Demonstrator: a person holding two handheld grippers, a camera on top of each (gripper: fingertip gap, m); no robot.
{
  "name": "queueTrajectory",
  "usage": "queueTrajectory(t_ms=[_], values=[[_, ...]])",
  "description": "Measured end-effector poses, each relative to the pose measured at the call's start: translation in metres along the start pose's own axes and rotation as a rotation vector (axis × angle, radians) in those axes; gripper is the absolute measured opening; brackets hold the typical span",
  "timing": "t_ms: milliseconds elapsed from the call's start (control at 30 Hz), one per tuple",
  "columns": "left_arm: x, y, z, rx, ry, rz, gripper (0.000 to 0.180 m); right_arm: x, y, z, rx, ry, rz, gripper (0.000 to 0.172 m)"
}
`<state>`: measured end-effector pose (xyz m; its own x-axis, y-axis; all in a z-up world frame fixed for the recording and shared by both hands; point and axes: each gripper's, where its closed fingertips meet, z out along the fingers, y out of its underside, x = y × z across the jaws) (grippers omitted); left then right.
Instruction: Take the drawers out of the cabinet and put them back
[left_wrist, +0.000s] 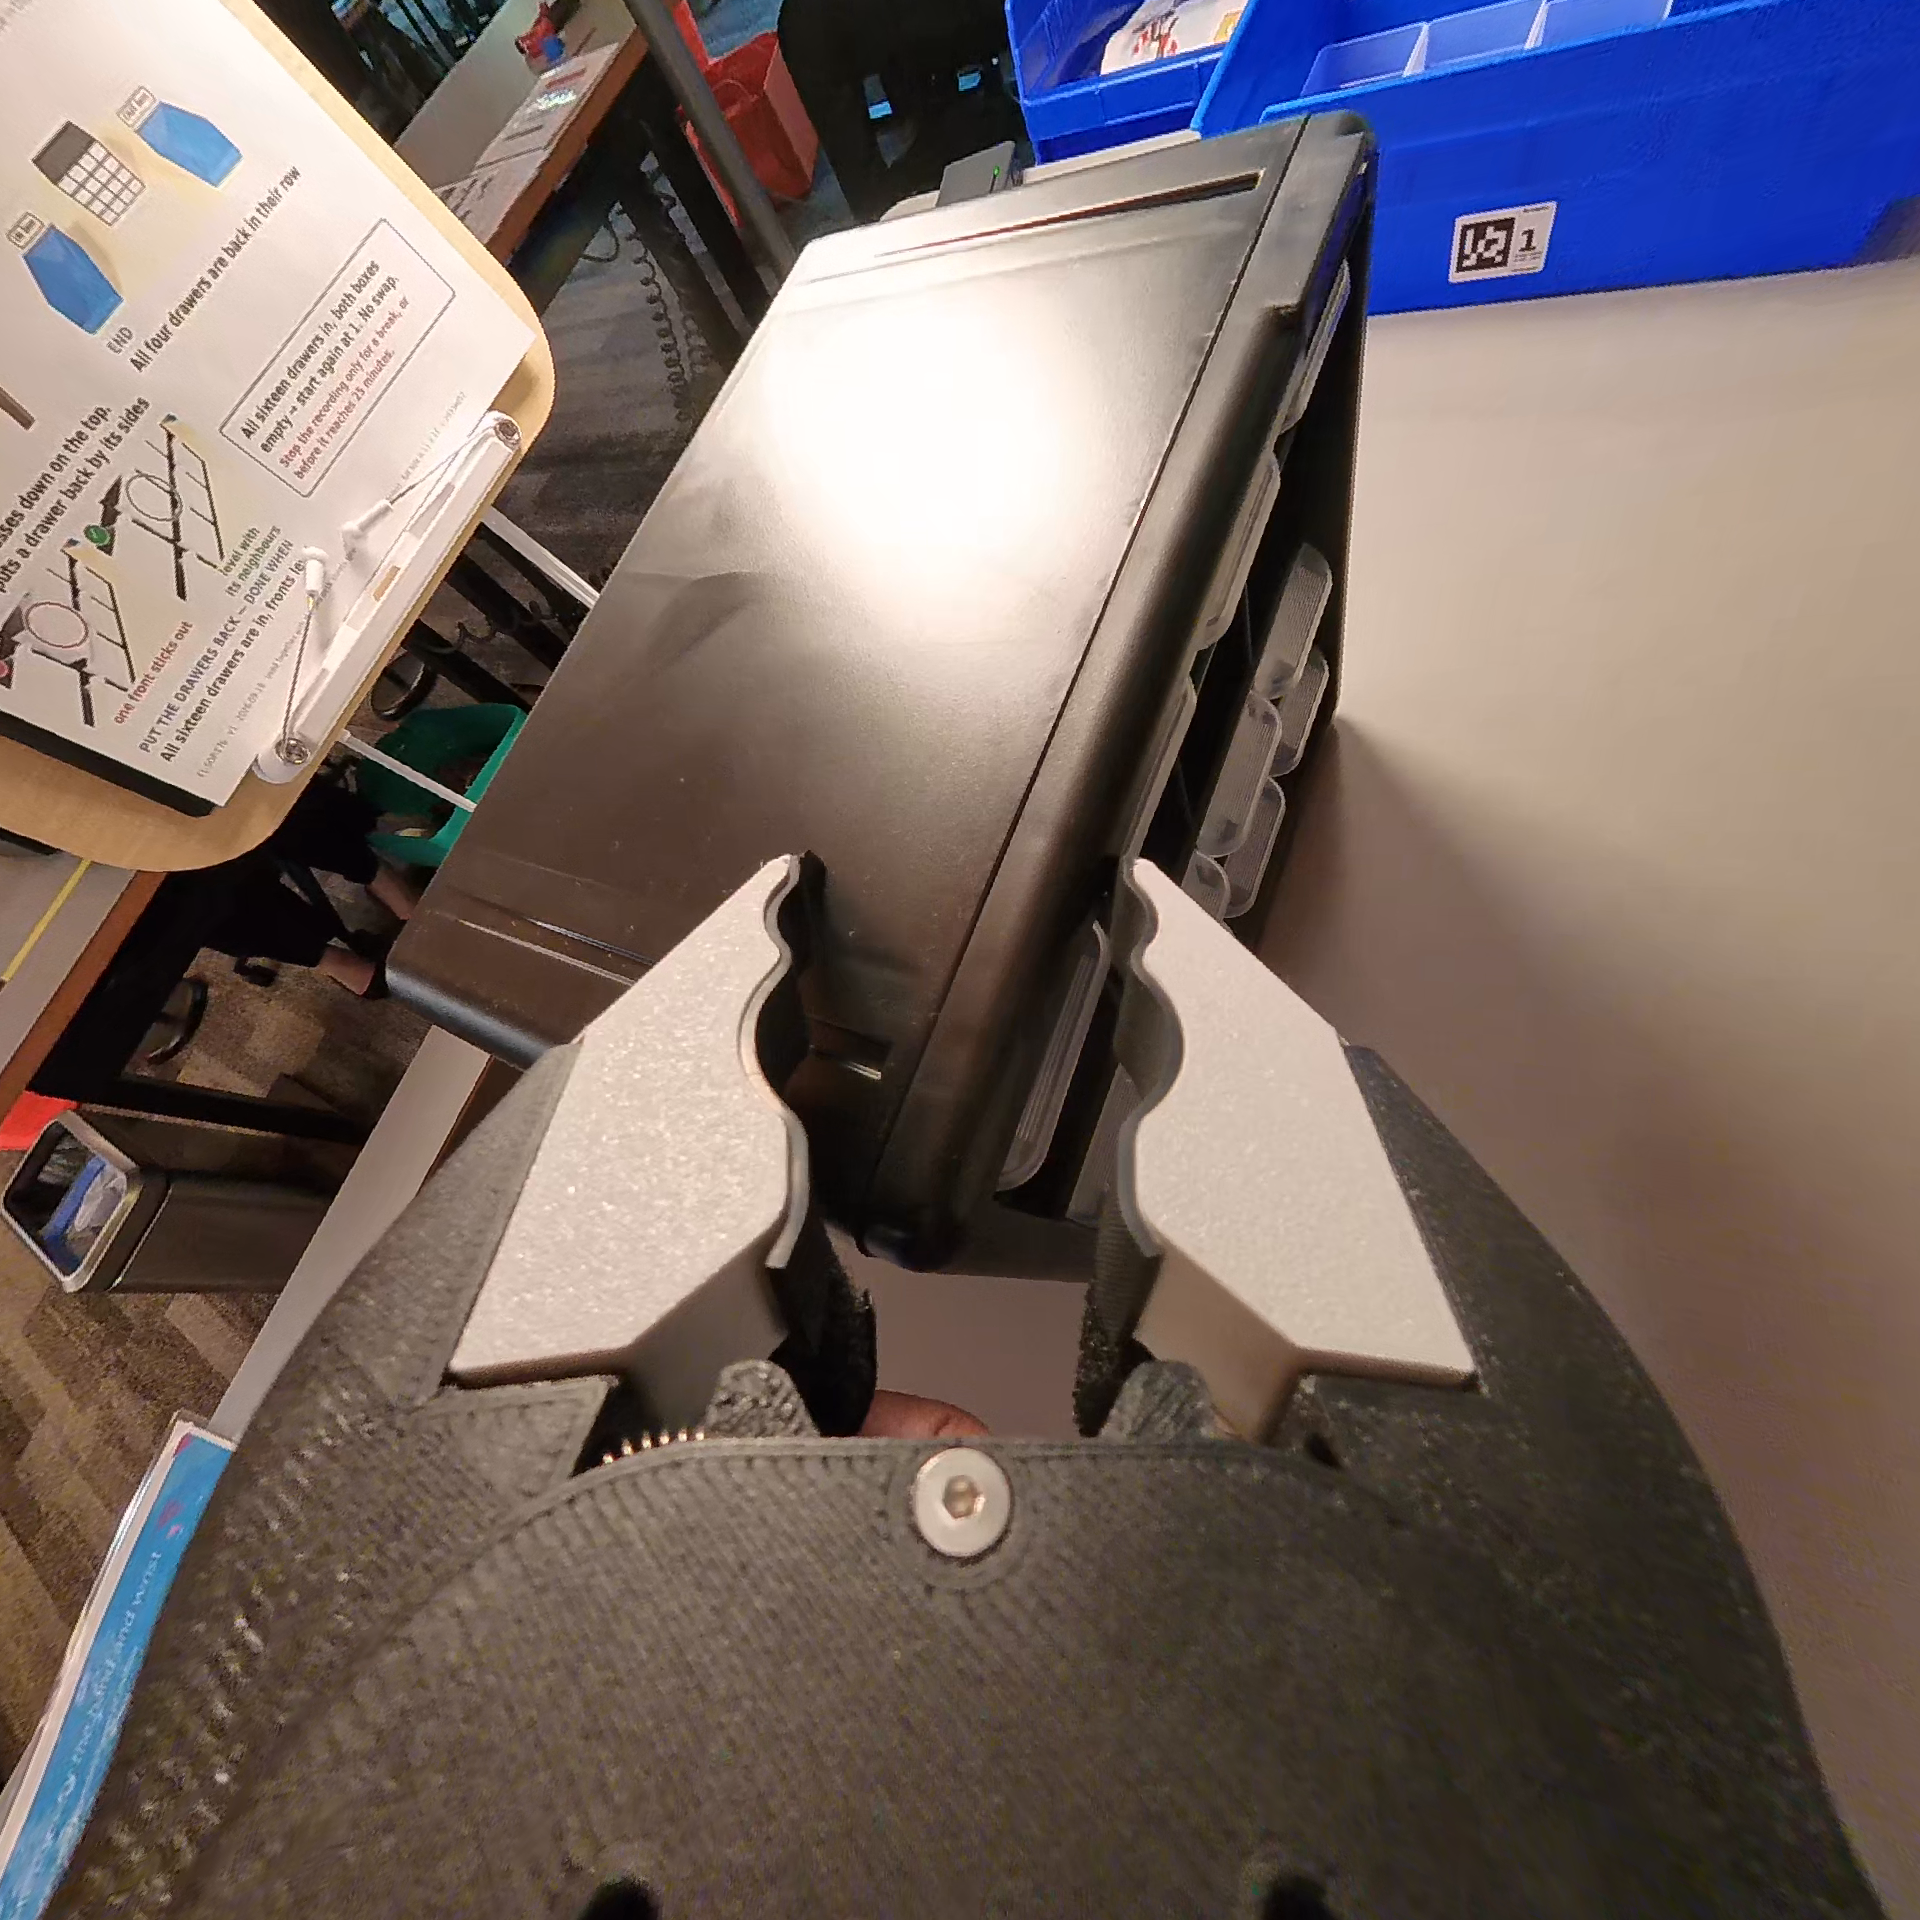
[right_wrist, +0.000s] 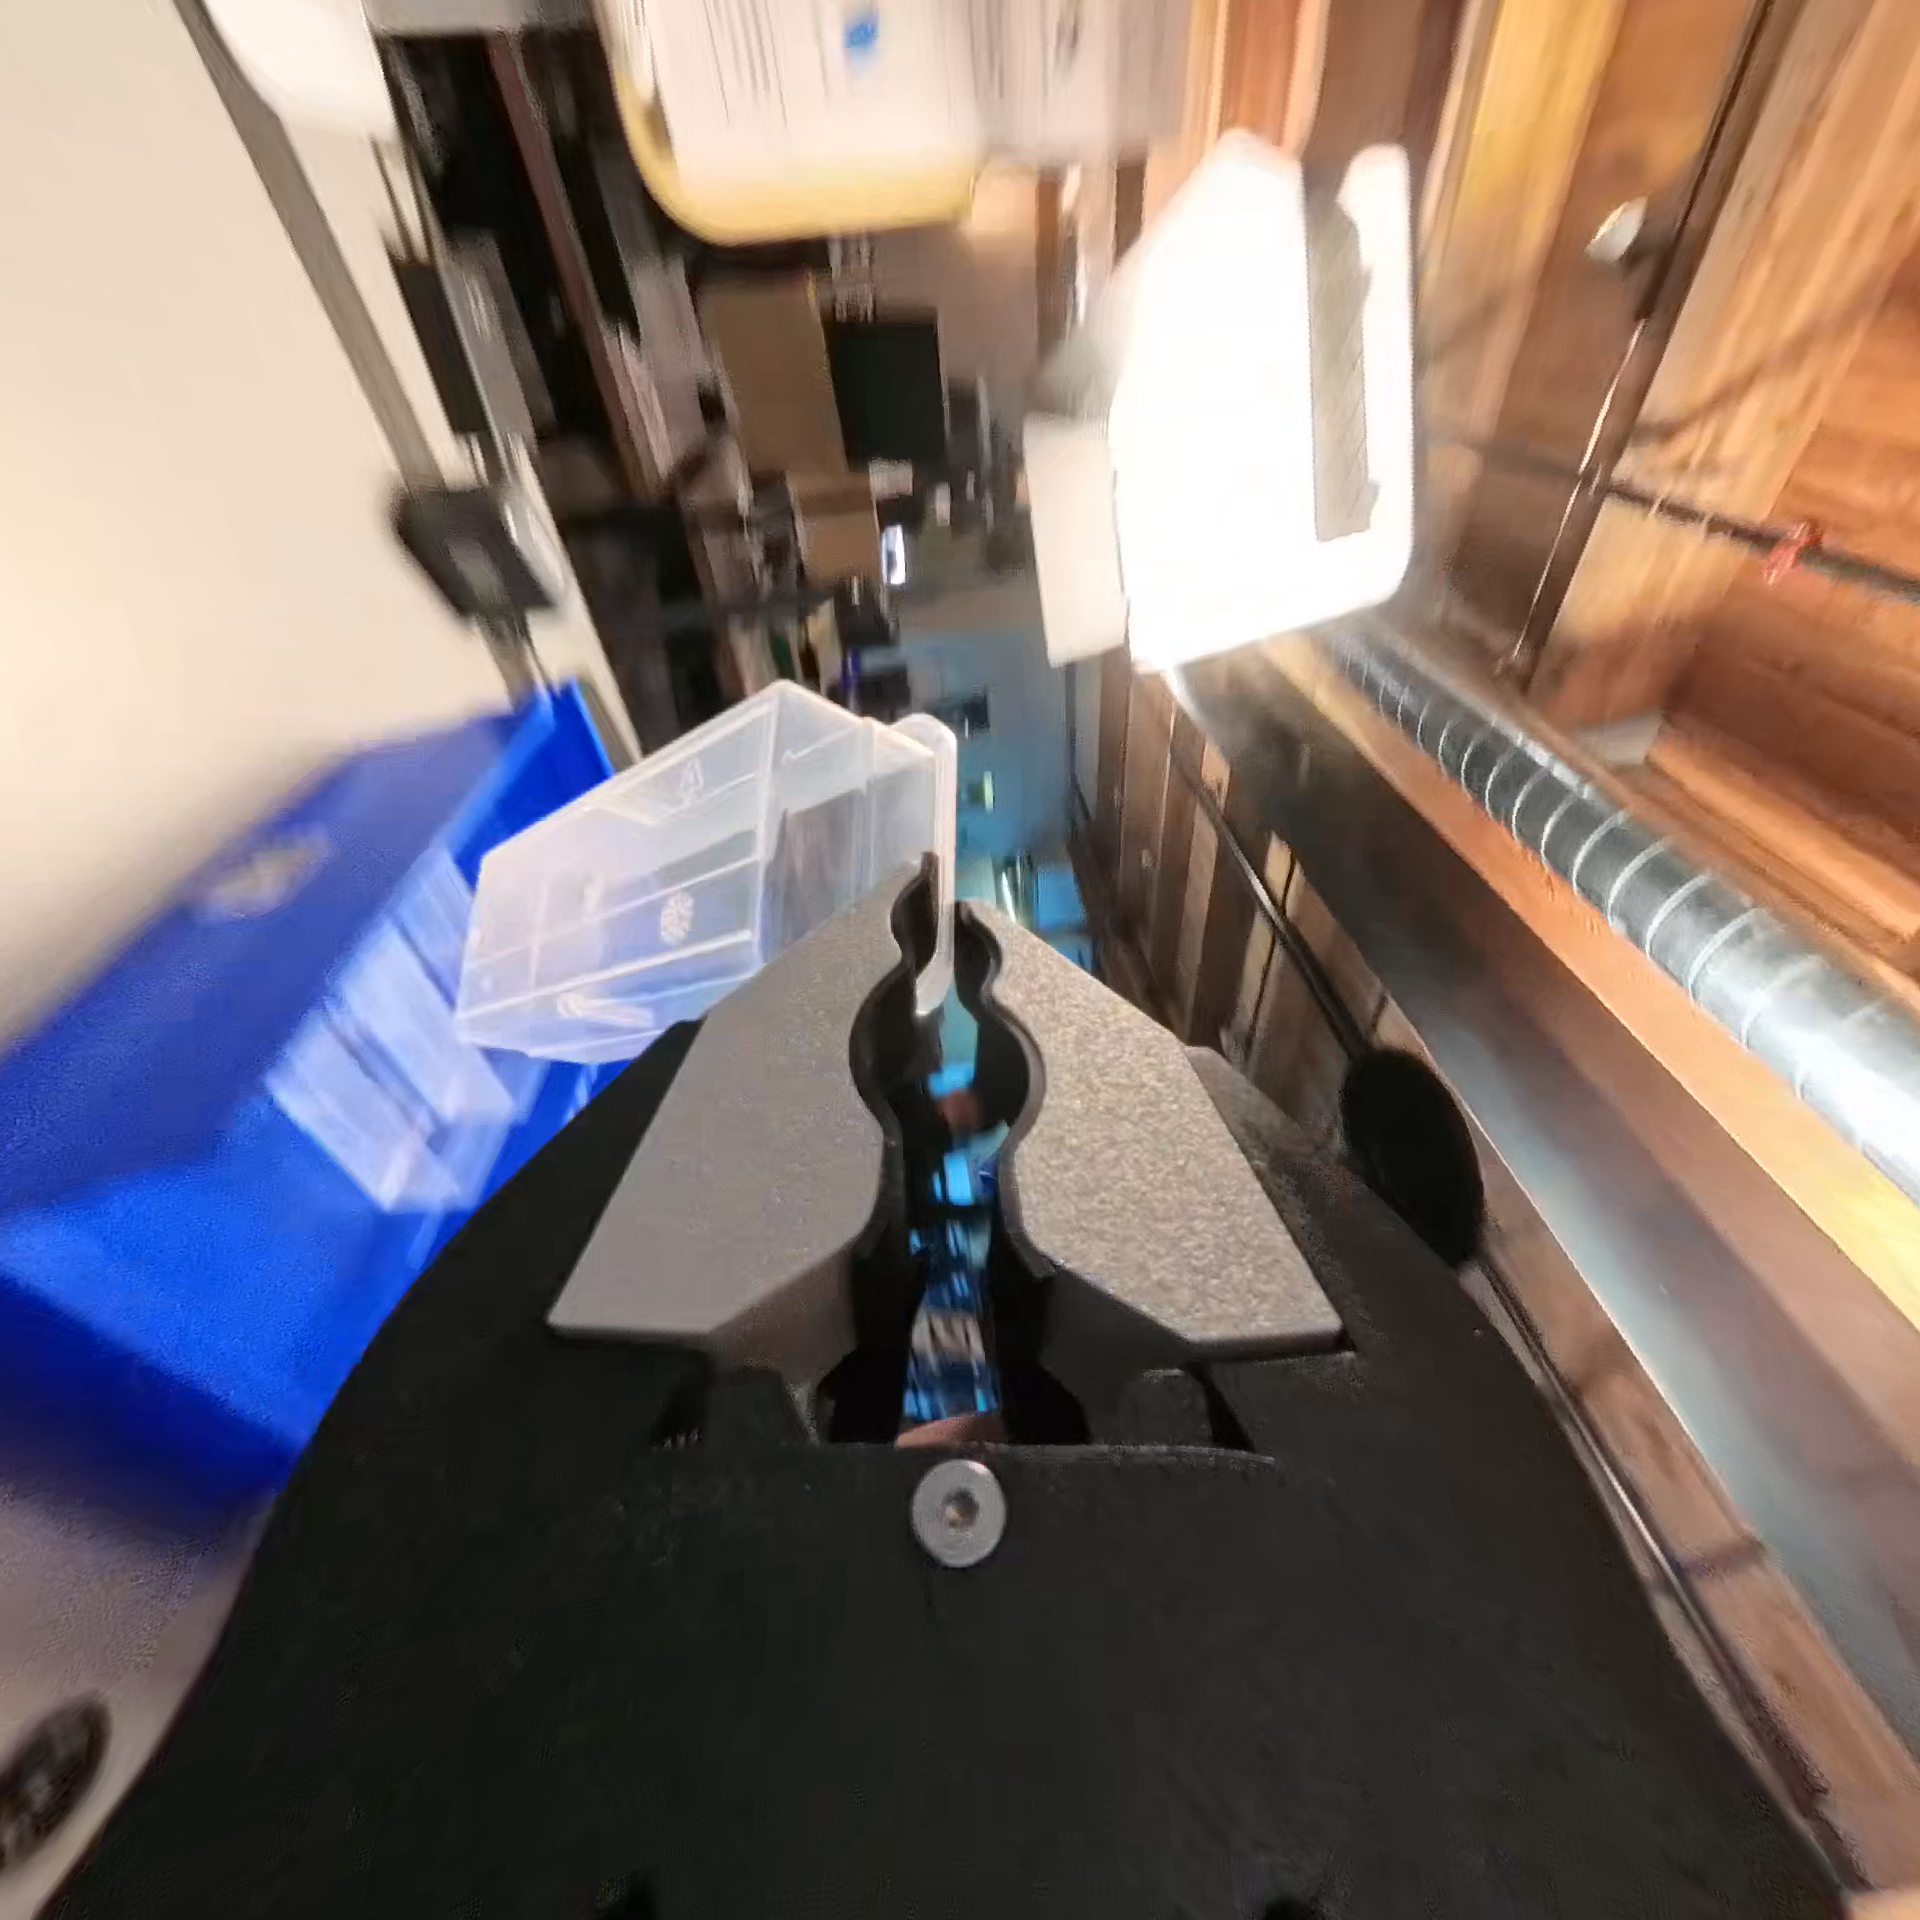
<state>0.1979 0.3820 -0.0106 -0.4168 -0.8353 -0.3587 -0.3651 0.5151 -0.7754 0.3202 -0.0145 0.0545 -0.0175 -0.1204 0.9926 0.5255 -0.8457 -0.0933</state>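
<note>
On the far left, one tilted wooden board (left_wrist: 499, 343) carrying one printed instruction sheet (left_wrist: 208, 416) under a white clip. Next right, one black cabinet (left_wrist: 914, 582) on the pale bench (left_wrist: 1621, 831): smooth matte plastic top with glare, rectangular, rounded corners; at least five ribbed translucent drawer fronts (left_wrist: 1262, 748) visible down its front face, exact count unclear. Left hand-held gripper (left_wrist: 961, 971) spread wide, straddling the cabinet's near top front edge; grey grainy fingers (left_wrist: 665, 1091) with wavy inner edges; pad contact with the cabinet not discernible. Top right, two blue plastic bins (left_wrist: 1621, 135), one with a square marker tag.

Right wrist view, heavily motion-blurred: one blue bin (right_wrist: 208, 1039) at left. One clear plastic drawer (right_wrist: 665, 883), boxy, thin-walled, off the cabinet and in the air. Right hand-held gripper (right_wrist: 940, 935) pressed together, pinching the drawer's flat front tab. Wood panelling and one corrugated duct at right.
</note>
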Motion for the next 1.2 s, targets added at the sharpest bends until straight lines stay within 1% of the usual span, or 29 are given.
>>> queueTrajectory(t_ms=[33,100,200,300,367,433,500,633,833,933,967,1033,1200], values=[[0.0,0.0,0.0,-0.001,-0.001,0.0,0.06,-0.002,0.024,0.004,-0.069,-0.019,-0.031,0.002],[0.0,0.0,0.0,-0.003,-0.003,0.001,0.06,-0.022,0.066,0.014,-0.174,-0.088,-0.07,0.002],[0.0,0.0,0.0,-0.004,-0.006,0.0,0.062,-0.059,0.112,0.033,-0.274,-0.126,-0.125,0.002],[0.0,0.0,0.0,-0.004,-0.009,0.0,0.062,-0.095,0.136,0.047,-0.338,-0.149,-0.179,0.003],[0.0,0.0,0.0,-0.003,-0.009,0.0,0.062,-0.122,0.144,0.052,-0.382,-0.214,-0.183,0.003],[0.0,0.0,0.0,-0.002,-0.008,0.0,0.062,-0.136,0.139,0.054,-0.382,-0.218,-0.185,0.005],[0.0,0.0,0.0,-0.002,-0.007,0.001,0.062,-0.15,0.125,0.053,-0.345,-0.262,-0.127,0.008],[-0.001,0.0,0.0,-0.001,-0.007,0.003,0.062,-0.174,0.11,0.048,-0.317,-0.365,0.053,0.018],[0.0,0.0,0.0,-0.002,-0.009,0.005,0.062,-0.191,0.108,0.046,-0.3,-0.507,0.383,0.039],[0.0,0.0,0.0,-0.003,-0.009,0.013,0.062,-0.187,0.108,0.046,-0.271,-0.53,0.56,0.046],[0.001,0.0,0.0,-0.004,-0.009,0.015,0.059,-0.184,0.109,0.045,-0.261,-0.529,0.618,0.048],[0.001,0.0,0.0,-0.004,-0.012,0.022,0.062,-0.174,0.112,0.044,-0.245,-0.504,0.725,0.049],[0.003,-0.002,-0.003,-0.002,-0.019,0.041,0.053,-0.153,0.115,0.034,-0.198,-0.437,0.955,0.051]])
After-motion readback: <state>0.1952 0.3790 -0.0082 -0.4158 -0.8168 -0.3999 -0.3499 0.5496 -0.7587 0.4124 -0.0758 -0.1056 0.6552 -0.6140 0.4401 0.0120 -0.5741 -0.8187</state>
